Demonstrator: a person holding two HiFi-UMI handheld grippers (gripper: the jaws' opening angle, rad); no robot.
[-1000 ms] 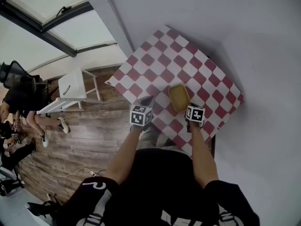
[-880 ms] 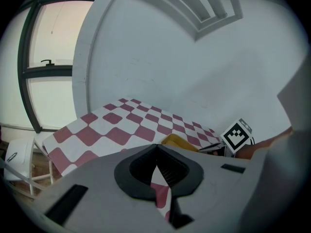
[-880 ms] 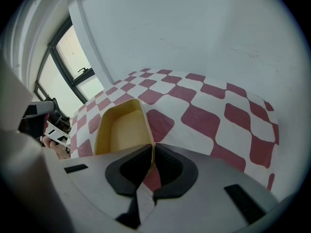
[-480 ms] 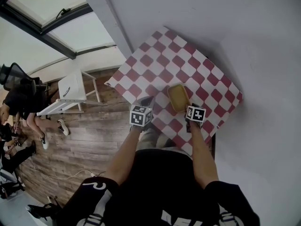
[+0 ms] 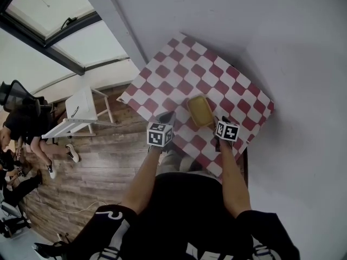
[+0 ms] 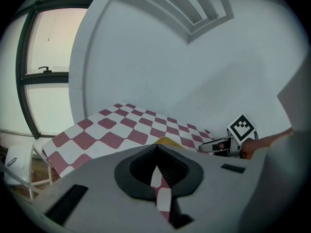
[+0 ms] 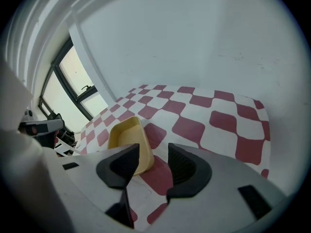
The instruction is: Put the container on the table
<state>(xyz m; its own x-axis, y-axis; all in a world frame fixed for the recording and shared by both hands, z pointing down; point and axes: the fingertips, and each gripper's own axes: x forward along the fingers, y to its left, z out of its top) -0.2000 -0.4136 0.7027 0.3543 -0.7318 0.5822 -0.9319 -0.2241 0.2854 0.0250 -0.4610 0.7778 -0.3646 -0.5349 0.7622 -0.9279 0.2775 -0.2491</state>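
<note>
Grey jaws on the right gripper [image 7: 153, 154] stand wide apart and have just been opening. Nothing is pinched between them: only the near corner of the yellow container [image 7: 127, 139] peeks into the gap, and the pads do not press on it. The left gripper [image 6: 156, 152] has its jaws drawn together to a thin slit with nothing in it (only checked cloth [image 6: 112, 139] shows through).

Outward from the right jaws, the container sits flat and upright on the table [image 7: 214, 115], open side up and apparently empty. It lies just ahead of that gripper and a little to its left. Its long axis runs away from the jaws, so one short end faces them. In the head view the right gripper is just beside the near end, while the left one hangs further off over the table's near edge, with bare cloth between it and the container.

By the look of it, the placing is done. Any next move is a clean pull back along that long axis, so the left jaw does not clip the corner.
</note>
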